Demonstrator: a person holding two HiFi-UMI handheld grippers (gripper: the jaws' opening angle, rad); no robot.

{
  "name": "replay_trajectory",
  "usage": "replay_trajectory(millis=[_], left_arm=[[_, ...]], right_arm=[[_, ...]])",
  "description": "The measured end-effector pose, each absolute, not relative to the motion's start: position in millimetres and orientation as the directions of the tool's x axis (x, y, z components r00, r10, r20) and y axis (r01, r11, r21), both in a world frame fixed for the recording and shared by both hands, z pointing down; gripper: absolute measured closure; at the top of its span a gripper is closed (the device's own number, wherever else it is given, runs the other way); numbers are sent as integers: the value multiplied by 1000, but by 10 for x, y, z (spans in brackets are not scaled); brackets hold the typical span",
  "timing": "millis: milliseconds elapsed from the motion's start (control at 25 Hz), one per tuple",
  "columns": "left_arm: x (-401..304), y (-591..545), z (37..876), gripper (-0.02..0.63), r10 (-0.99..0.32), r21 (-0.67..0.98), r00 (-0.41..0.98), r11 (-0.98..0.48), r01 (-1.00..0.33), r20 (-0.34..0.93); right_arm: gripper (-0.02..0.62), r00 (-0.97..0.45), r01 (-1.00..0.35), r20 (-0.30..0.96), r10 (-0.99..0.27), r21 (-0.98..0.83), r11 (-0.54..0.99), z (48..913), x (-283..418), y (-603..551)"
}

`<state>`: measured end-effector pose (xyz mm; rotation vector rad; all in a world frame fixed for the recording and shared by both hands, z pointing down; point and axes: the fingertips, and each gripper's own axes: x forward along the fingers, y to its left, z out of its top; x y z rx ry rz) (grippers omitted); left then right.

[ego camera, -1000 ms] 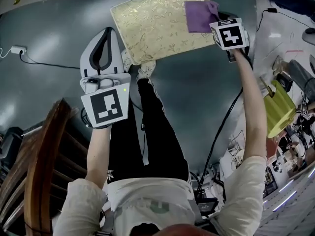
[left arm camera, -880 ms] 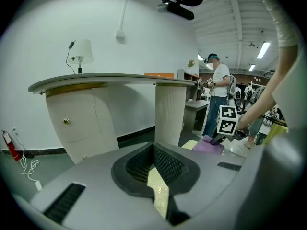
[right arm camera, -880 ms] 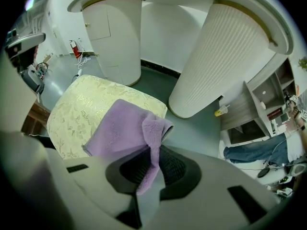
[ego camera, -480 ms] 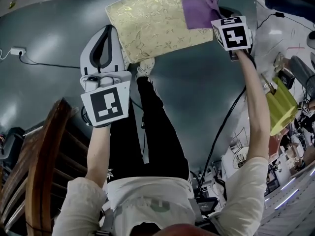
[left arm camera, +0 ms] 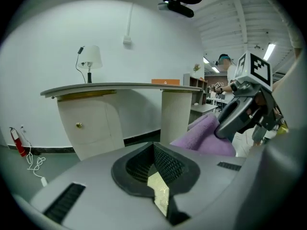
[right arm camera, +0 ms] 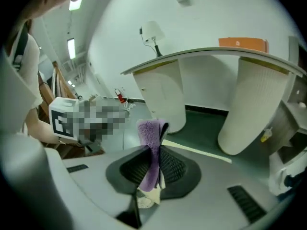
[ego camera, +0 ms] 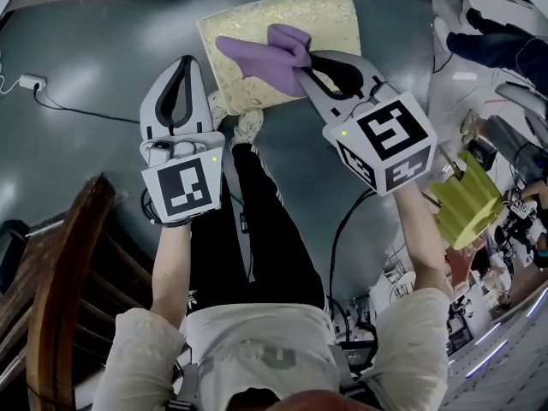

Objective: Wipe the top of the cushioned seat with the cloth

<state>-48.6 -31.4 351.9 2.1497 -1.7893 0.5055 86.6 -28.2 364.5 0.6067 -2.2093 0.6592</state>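
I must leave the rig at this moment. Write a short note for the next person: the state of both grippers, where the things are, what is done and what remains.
The left gripper has its jaws together and holds nothing; in the head view it sits by the seat's left edge.
The right gripper is shut on the purple cloth, which seems lifted above the cushioned seat, not pressed on it.
Done: the cloth is gripped. How much of the top is wiped cannot be seen.
Left: lower the cloth onto the seat top and wipe across it.
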Motion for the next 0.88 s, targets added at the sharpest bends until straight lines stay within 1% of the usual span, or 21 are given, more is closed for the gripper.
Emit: replay_trajectory(millis=[200,320,440,600,720,880], left_arm=[[-787,-150,3532,601,-882,-9,103,-121,-993,460],[-932,-112,3547,601,-885,-17,78,-96,-995,459],[-1003,-21,3570,601,-885,-19,55,-72,-997,462],[-1143,64,3677,601,-873,-19,14,-27,-999,488],[-1244,79,3708,601,-872,-15,-9,2,-1000,489],[-1211,80,3777,601,-874,-7,-9,6,-1000,485]], right_arm=[[535,-679,-492,733,-34,-420,763,3944,201,360],[535,-677,-478,736,10,-451,754,4374,-106,620],[535,-637,-483,768,60,-459,746,4878,-317,905],[535,-575,-511,812,101,-452,731,5318,-414,1041],[535,-515,-520,850,107,-410,749,5481,-382,1023],[535,-468,-514,877,109,-370,773,5619,-275,1008]])
